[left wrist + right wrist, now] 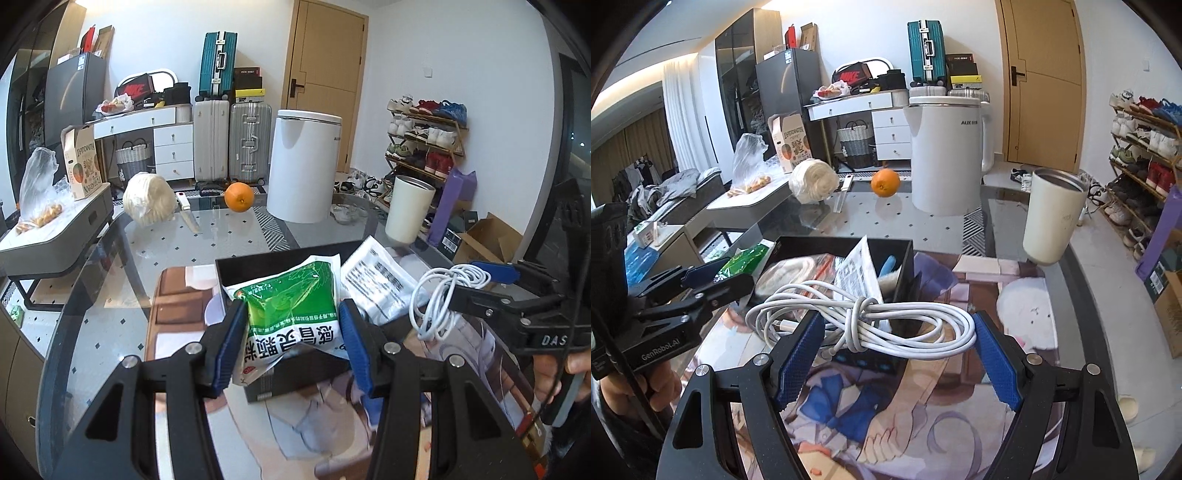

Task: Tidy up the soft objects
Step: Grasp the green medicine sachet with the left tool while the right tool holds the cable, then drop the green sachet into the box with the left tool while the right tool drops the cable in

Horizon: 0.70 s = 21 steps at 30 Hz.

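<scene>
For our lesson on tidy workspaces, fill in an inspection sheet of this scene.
Surface: glass table over a picture mat.
Job's things: green packet, white cable, black box holding other packets.
Clutter: orange, knife, cabbage, cup, white appliance.
Grippers: left gripper pinches the packet; right gripper holds the cable coil.
Cables: only the held coil.
Surroundings: suitcases, shoe rack, door.
</scene>
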Motion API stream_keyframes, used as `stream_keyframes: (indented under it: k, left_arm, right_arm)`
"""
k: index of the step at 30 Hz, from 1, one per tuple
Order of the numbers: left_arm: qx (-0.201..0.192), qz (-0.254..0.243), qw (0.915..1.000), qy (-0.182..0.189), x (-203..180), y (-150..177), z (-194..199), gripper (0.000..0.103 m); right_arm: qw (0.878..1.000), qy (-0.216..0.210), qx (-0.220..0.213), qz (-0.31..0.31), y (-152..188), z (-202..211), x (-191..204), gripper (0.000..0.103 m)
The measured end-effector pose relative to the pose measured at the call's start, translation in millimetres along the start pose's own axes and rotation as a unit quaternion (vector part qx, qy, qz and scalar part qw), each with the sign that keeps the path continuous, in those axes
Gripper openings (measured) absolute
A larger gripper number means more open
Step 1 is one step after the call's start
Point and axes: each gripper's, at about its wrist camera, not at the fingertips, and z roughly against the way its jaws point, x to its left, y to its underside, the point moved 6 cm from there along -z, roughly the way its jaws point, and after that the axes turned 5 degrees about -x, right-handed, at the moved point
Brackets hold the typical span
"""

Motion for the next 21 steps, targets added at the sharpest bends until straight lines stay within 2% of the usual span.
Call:
stream_keyframes:
  k: [6,12,16,21]
  left_arm:
    - [0.007,-0.001,1.0,-0.006,5,-5,-18,0.05]
    - [0.014,-0.003,0.9999,-0.006,6,-1,-28,0.05]
    - [0.017,-0.006,0.9998,-0.006,5,0,-32,0.05]
    - [0.02,-0.006,0.9998,-0.004,5,0,-39,0.05]
  right_arm:
    - [0.998,0.032,0.003,0.053,-17,-18,5,0.082]
    - [0.989,0.06,0.018,0.13,-25,-38,13,0.082]
    - [0.977,0.075,0.027,0.199,-29,-49,26,0.082]
    - [0.955,0.08,0.034,0.284,-29,-61,48,0.082]
